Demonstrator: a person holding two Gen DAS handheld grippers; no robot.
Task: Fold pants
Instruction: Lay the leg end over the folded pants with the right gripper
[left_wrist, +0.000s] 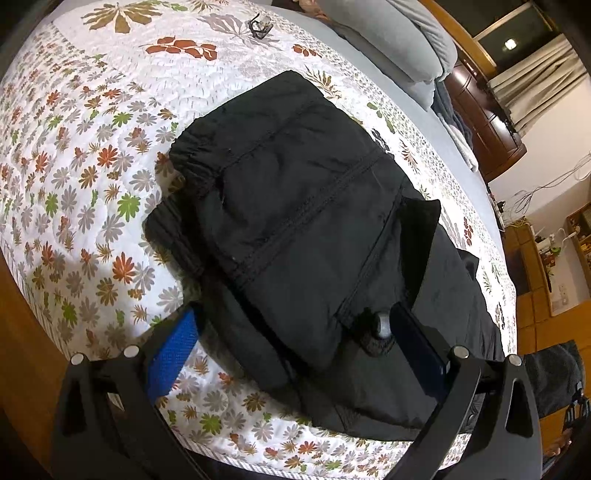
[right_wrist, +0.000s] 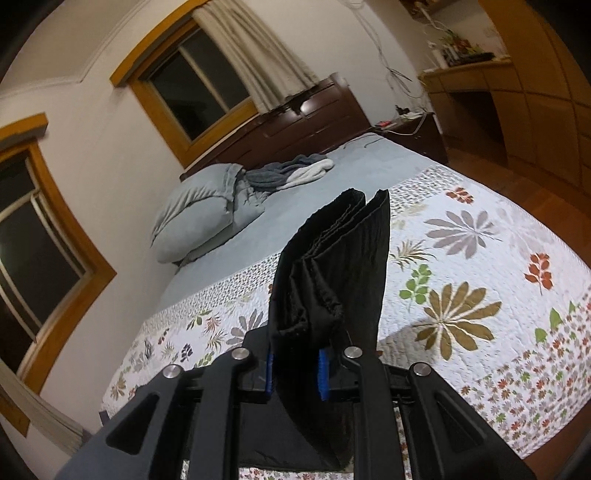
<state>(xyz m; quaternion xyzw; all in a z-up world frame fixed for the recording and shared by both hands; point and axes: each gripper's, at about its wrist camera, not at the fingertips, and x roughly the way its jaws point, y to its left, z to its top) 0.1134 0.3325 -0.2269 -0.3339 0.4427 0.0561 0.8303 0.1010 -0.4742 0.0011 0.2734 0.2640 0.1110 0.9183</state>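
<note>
Black pants (left_wrist: 295, 221) lie folded on the flower-print quilt (left_wrist: 74, 184), with the elastic waistband at the upper left. My left gripper (left_wrist: 295, 350) stands open low over the near end of the pile; its blue pad (left_wrist: 173, 354) is over the quilt and the other finger (left_wrist: 417, 350) rests on the cloth. In the right wrist view my right gripper (right_wrist: 295, 365) is shut on a bunched, layered end of the pants (right_wrist: 332, 277) and holds it up above the bed. The cloth stands up past the blue pads (right_wrist: 323, 373) and hangs down below them.
A grey pillow (right_wrist: 199, 214) and a heap of grey and white cloth (right_wrist: 291, 170) lie at the head of the bed by a dark wooden headboard (right_wrist: 314, 122). A small dark object (left_wrist: 260, 26) sits on the far quilt. Wooden floor (right_wrist: 517, 173) and cabinets flank the bed.
</note>
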